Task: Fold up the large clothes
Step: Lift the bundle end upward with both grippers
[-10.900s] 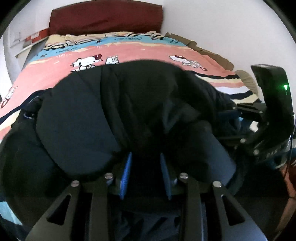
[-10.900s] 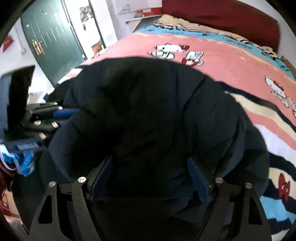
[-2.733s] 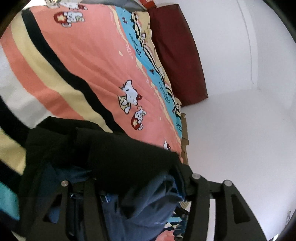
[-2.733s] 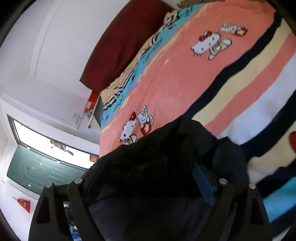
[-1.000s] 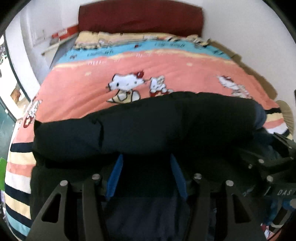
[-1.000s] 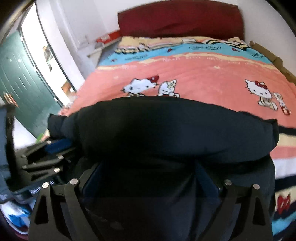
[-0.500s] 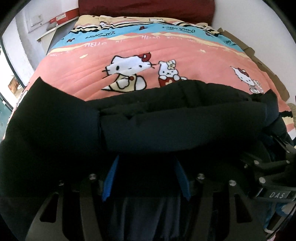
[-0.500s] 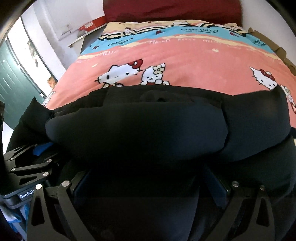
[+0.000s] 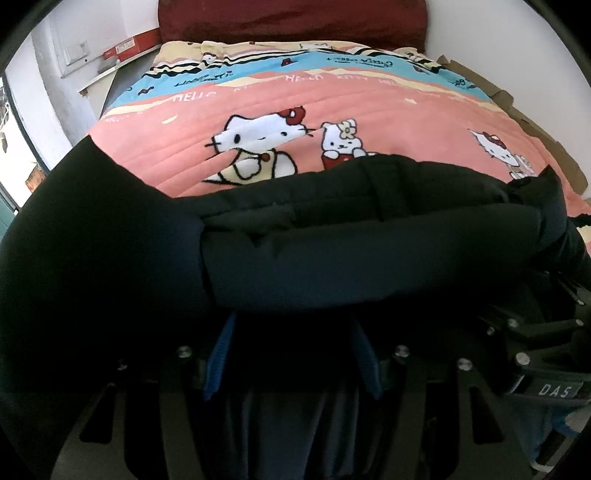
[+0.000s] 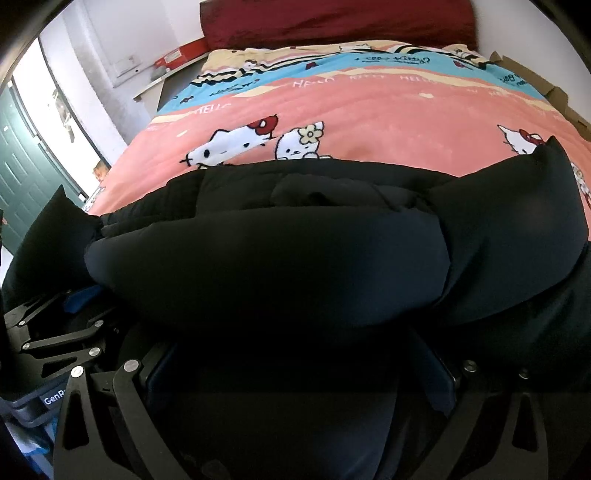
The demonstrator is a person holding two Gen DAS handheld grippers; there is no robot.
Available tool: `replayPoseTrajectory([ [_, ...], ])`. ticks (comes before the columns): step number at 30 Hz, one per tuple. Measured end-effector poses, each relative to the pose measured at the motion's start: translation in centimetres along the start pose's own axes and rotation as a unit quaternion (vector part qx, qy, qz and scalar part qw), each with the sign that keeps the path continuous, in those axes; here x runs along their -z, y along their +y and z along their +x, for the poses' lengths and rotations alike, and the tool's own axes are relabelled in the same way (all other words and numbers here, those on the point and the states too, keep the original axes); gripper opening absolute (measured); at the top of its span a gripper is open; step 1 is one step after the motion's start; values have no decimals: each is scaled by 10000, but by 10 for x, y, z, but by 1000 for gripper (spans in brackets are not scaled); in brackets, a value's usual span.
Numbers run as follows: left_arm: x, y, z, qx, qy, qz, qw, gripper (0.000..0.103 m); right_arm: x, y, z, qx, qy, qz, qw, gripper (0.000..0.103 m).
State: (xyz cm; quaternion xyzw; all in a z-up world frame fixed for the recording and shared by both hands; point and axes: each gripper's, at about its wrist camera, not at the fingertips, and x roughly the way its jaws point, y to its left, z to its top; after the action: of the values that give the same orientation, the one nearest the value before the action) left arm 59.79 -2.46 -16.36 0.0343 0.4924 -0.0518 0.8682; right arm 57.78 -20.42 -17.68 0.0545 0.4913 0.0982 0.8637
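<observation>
A pink cartoon-cat bedspread point(image 9: 369, 107) covers the bed, a dark red headboard point(image 10: 332, 18) behind it

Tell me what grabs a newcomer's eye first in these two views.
The puffy black jacket fills the lower half of both views, bunched in a thick roll across the foot of the bed. Behind it, the pink cartoon-cat blanket stretches up to a dark red headboard. Each hand-held gripper sits buried in jacket fabric at the bottom edge.
</observation>
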Motion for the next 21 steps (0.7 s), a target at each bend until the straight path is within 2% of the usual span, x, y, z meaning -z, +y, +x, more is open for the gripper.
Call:
replayPoseTrajectory([
  [12,2,-6,7,-170,-60,69,9998,58,3,-6,12,-105,-75,104,9999,103],
  [14,-1,-10,0,-273,44,203,9994,58,2,-4,11,-77,-7,61,10000,103],
  [16,-6,-7,-11,-204,155,223,9994,58,-4,-3,6,-82,232,20,9997,103],
  [18,-10,3,-27,-224,124,155,9996,58,-9,-4,-4,-51,356,-51,9993,102],
  [21,-14,24,-41,-379,54,65,9992,58,-11,-10,-30,193,150,-209,9995,102],
])
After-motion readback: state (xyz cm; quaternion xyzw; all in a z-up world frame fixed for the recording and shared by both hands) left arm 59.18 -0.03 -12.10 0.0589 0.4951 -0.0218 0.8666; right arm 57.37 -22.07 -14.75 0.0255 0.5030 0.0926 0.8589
